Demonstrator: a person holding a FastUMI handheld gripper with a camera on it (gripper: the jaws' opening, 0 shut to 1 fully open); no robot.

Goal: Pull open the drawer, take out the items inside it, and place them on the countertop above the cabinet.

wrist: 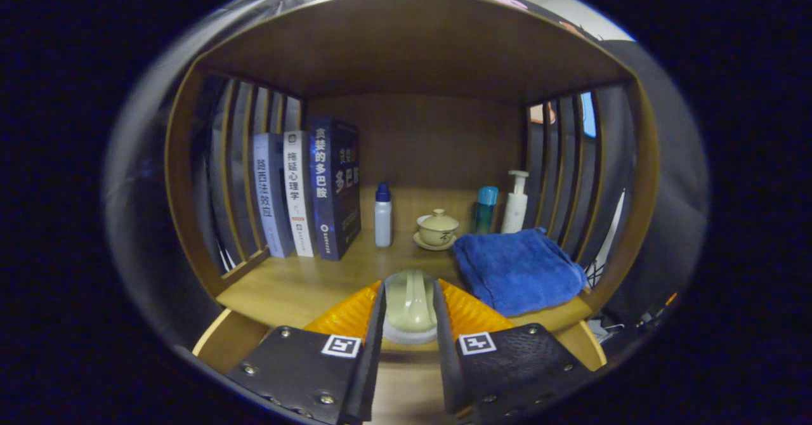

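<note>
Tongs (pixel 410 314) of mine, nearly closed, both fingers pressing the sides of a pale green ceramic item (pixel 409 301) held above the front edge of the worktop (pixel 304 285). I judge this item to be one taken from the drawer and now on its way down to the wood; what kind of vessel it is I cannot tell. Using the folded blue towel (pixel 517 269) as landmark: my held item hangs just left of it; behind the towel stand a lidded teacup (pixel 437 228), a teal bottle (pixel 486 209) and a white pump bottle (pixel 515 203); farther left, a blue-capped bottle (pixel 382 215) and upright books (pixel 311 187). Remaining, in my judgement: releasing this piece, then any others.
</note>
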